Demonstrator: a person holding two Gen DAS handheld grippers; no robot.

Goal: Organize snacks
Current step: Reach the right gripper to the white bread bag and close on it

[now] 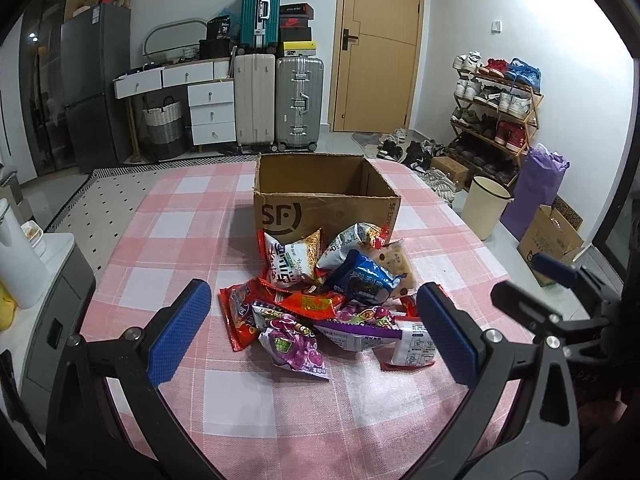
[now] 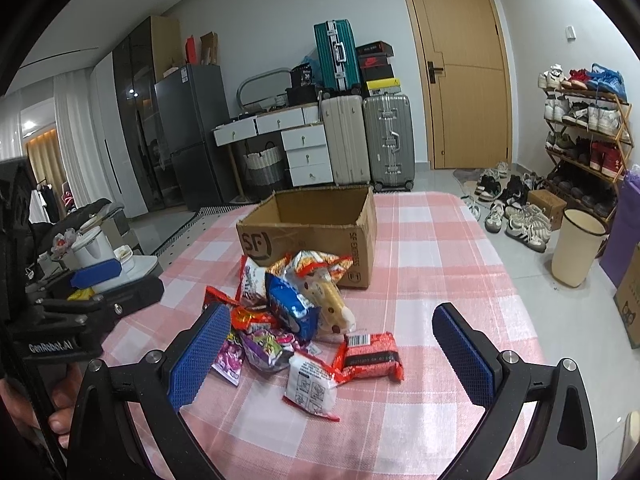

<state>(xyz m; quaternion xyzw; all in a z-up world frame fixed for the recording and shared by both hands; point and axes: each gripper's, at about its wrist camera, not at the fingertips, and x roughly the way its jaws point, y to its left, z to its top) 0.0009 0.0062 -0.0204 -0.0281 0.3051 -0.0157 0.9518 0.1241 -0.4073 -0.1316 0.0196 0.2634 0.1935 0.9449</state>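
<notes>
Left tool [image 1: 314,334]: I have it spread wide with nothing between the blue pads, hovering over the near edge of the snack pile.
Right tool [image 2: 332,350]: likewise released and empty, hanging above the pile's near side.
Snack pile [image 1: 328,296]: a loose heap of packets on the table, just in front of the box, its far packets touching or nearly touching the box's front wall.
Cardboard box [image 1: 320,208]: open-topped, standing upright toward the far end of the table; what I can see of its inside looks empty, though the floor of it is hidden by the near wall.
Red packet [image 2: 372,354]: lies flat at the pile's right edge, the one nearest the gap of my right tool.
White packet [image 2: 312,386]: closest to me, slightly apart from the heap.
Purple packet [image 1: 292,350]: front of the pile, between the pads of my left tool in its view.
Table [image 1: 168,248]: covered in a pink checked cloth.
Progress: I judge nothing is packed yet; every packet visible is outside the box.
Left to do: all of it, packet by packet into the box, as I read the task.
</notes>
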